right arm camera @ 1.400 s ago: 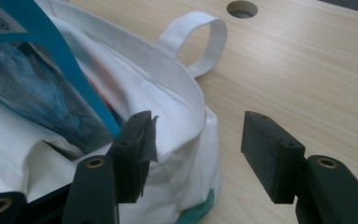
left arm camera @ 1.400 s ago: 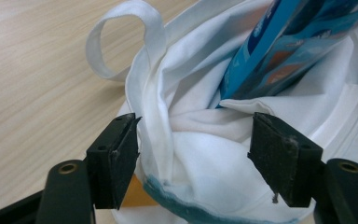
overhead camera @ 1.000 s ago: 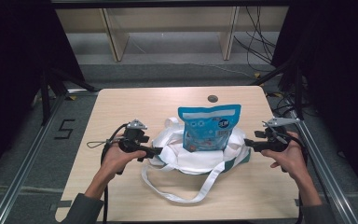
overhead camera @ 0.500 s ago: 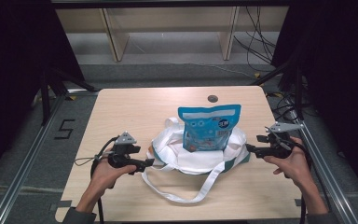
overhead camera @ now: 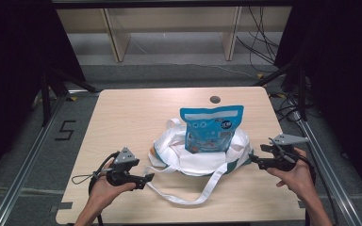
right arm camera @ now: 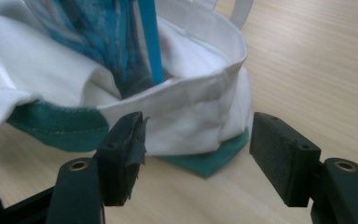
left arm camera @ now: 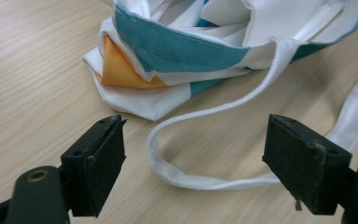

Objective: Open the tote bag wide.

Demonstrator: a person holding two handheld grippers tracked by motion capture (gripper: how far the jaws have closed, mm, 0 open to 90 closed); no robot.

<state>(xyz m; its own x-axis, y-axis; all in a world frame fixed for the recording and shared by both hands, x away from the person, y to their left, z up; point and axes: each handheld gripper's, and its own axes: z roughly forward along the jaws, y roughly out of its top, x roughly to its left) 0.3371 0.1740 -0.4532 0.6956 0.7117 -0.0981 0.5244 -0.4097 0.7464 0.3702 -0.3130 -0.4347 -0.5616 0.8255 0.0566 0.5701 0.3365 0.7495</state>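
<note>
The blue snack pouch point(overhead camera: 211, 128) stands upright inside the white cloth bag point(overhead camera: 202, 160), so its lower part is hidden by the slumped fabric; in the right gripper view its print is too blurred and cut off at the top edge to read. The bag sits near the middle of the table point(overhead camera: 122, 122), a little toward the right edge, its mouth open and crumpled, with teal trim and an orange patch point(left arm camera: 121, 70) at one folded corner. Its far side is hidden behind the pouch. One long strap point(overhead camera: 188, 190) loops out over the wood toward the near edge.

The left gripper point(overhead camera: 147, 180) lies low by the near left part of the table, jaws wide and having just been opening; the strap loop point(left arm camera: 177, 172) lies on the wood between them, pressed by neither pad. The right gripper point(overhead camera: 253, 159) sits just off the bag's right end, jaws likewise wide and just opened further, the bag's corner point(right arm camera: 205, 135) ahead between them, not pinched.

A small dark round hole point(overhead camera: 215, 99) marks the table near its far edge. Beyond the table, wooden shelf legs and loose cables stand on the floor.
</note>
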